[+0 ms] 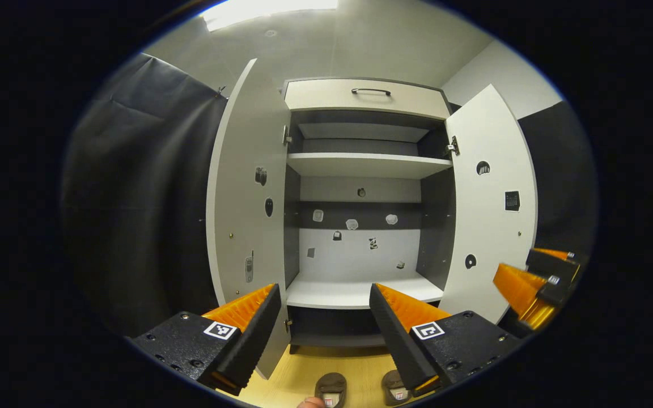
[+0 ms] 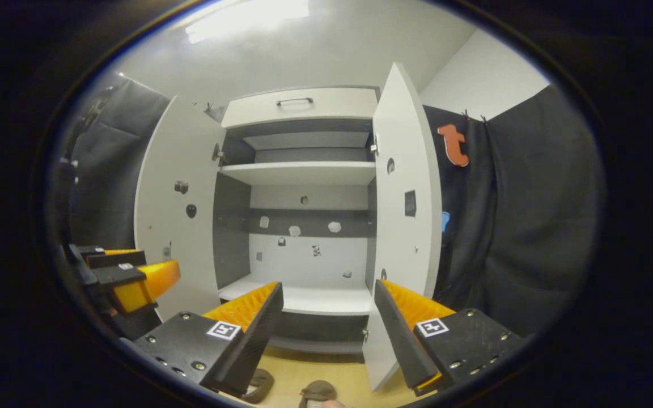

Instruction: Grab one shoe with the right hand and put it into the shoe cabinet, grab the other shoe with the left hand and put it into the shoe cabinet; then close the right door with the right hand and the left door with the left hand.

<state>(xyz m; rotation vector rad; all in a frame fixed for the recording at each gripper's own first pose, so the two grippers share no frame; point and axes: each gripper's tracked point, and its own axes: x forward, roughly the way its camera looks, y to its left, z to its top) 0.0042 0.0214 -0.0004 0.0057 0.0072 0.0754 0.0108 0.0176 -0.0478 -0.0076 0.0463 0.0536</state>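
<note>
Two dark brown shoes are lying side by side on the pale wooden floor (image 1: pixel 309 368), just in front of the shoe cabinet (image 1: pixel 363 164). In the left gripper view the left shoe (image 1: pixel 331 390) and the right shoe (image 1: pixel 395 389) are sitting at the bottom edge, partly cut off. In the right gripper view both are peeking up from the bottom edge too.

The cabinet is standing open, both doors swung outward: the left door (image 1: pixel 244 192) and the right door (image 1: pixel 491 198). Inside, two white shelves are showing, an upper shelf (image 1: pixel 366 164) and a lower shelf (image 1: pixel 360 292), both bare. One drawer with a dark handle (image 1: pixel 370 90) is sitting on top.

Neither shoe is picked up yet. The left claw (image 1: pixel 323 317) is hanging wide apart and holding nothing, pointed at the lower shelf. The right claw (image 2: pixel 329 317) is likewise spread wide and empty, aimed at the same opening. Each claw is also showing at the edge of the other's view.

The step in hand appears to be the first grab with the right claw. To do it well, the claw should probably be tipping down toward the floor, straddling one shoe across its width, and closing firmly before lifting, keeping clear of the right door's lower corner.
</note>
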